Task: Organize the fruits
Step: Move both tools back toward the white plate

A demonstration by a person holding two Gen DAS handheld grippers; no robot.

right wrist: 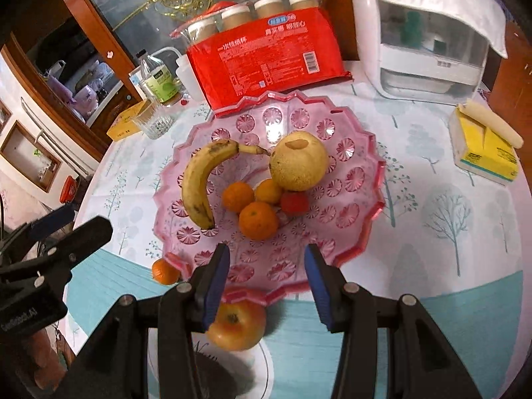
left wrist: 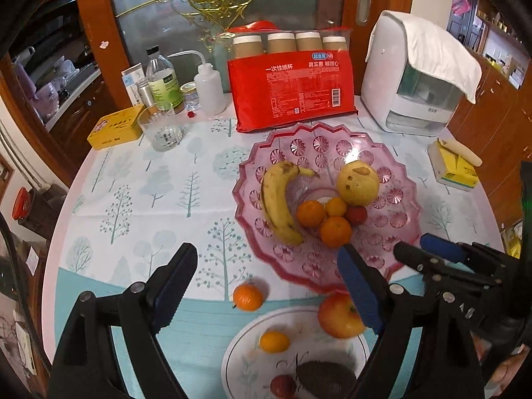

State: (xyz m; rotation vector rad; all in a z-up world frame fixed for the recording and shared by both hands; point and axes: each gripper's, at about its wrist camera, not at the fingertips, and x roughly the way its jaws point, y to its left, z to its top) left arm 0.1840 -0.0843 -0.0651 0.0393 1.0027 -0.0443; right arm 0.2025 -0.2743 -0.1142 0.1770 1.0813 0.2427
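A pink glass fruit bowl (left wrist: 392, 232) (right wrist: 359, 219) holds a banana (left wrist: 277, 199) (right wrist: 196, 183), a pear (left wrist: 357, 183) (right wrist: 299, 161), three oranges (left wrist: 335, 231) (right wrist: 258, 221) and a small red fruit (left wrist: 356, 215) (right wrist: 294, 202). A white plate (left wrist: 246, 359) (right wrist: 266, 362) at the near edge holds an apple (left wrist: 339, 316) (right wrist: 237, 326), a small orange (left wrist: 274, 341) and a dark red fruit (left wrist: 282, 384). A loose orange (left wrist: 247, 296) (right wrist: 164, 271) lies on the tablecloth. My left gripper (left wrist: 262, 286) is open and empty above the loose orange. My right gripper (right wrist: 267, 286) is open and empty above the apple.
At the back stand a red pack of paper cups (left wrist: 292, 89) (right wrist: 266, 56), a white appliance (left wrist: 415, 76) (right wrist: 429, 33), bottles (left wrist: 164, 79), a glass (left wrist: 161, 129) (right wrist: 153, 121) and a yellow tin (left wrist: 116, 126). A yellow tissue box (left wrist: 454, 166) (right wrist: 485, 149) sits at right.
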